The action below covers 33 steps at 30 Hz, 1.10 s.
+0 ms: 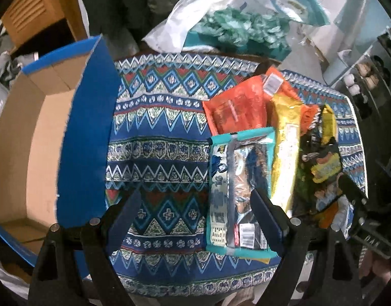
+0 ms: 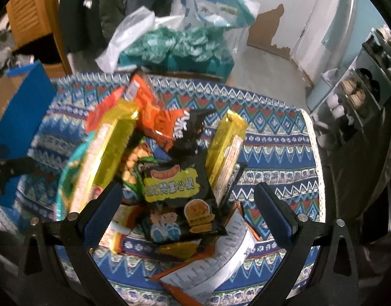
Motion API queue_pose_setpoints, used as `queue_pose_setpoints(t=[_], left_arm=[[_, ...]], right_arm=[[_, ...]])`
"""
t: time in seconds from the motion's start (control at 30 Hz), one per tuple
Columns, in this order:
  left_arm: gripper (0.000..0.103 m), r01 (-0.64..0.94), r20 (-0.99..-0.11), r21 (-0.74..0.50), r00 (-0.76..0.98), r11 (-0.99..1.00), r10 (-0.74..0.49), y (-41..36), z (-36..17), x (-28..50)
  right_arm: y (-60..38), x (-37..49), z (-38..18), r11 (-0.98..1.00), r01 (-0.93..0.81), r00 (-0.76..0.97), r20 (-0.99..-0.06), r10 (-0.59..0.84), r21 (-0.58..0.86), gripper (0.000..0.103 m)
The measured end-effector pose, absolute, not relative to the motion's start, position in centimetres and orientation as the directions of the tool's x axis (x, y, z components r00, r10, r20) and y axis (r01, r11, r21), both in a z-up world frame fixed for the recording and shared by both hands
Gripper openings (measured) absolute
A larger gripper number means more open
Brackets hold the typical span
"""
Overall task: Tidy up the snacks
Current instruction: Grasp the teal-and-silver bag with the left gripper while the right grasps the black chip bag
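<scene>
A patterned blue cloth (image 1: 165, 117) covers the surface across the middle of both views, and at the left of the left wrist view stands an open blue cardboard box (image 1: 85, 132) whose brown inside shows no snack, so the sorting seems barely begun, if the box is where they go. All the snacks lie heaped on the right half of the cloth: a teal packet (image 1: 240, 191) nearest, an orange bag (image 1: 236, 107) beyond it, a long yellow packet (image 1: 287, 150) beside it, and a black snack bag (image 2: 180, 193) with yellow lettering at the centre of the right wrist view, with a second yellow packet (image 2: 227, 153) leaning on it. The left tool (image 1: 195, 204) hangs low over the cloth, spread wide and empty, one finger over the teal packet. The right tool (image 2: 187, 204) hovers over the pile, also wide apart and gripping nothing, the black bag between its fingers.
</scene>
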State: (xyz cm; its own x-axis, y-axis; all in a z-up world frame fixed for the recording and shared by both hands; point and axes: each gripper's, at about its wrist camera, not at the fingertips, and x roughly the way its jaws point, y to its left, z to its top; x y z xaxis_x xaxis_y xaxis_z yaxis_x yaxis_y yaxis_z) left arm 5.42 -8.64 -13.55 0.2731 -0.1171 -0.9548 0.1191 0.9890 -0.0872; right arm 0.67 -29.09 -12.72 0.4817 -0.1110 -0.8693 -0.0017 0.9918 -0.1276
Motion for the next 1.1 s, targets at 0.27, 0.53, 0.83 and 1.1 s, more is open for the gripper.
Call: queue_pose_setpoints(t=[0.27,0.53,0.83,1.1], left_arm=[[0.089,0.117,-0.969,-0.090,0.218,0.989,-0.114,-10.2,-15.7,6.2],[0.089,0.137,-0.981,-0.058,0.178,0.989,-0.082,-11.1,-18.1,7.0],[0.089,0.090,-0.979,-0.128,0.147,0.988,-0.140,-10.3,-20.0,7.7],[0.089,0.047,-0.972,-0.184,0.137,0.982,-0.189,-9.2,-20.8,7.9]], right_arm=[[-28.9,2.3,-16.1,0.988,-0.036,0.418,-0.900,-0.122,-0.151,0.101],[-28.7,2.9,-18.3,0.985,-0.074,0.378,-0.919,-0.115,-0.154,0.100],[-28.8,3.1,-19.6,0.984,-0.096,0.345,-0.933,-0.106,-0.147,0.091],[-29.7,2.7,-18.4,0.990,-0.070,0.379,-0.921,-0.089,-0.125,0.069]])
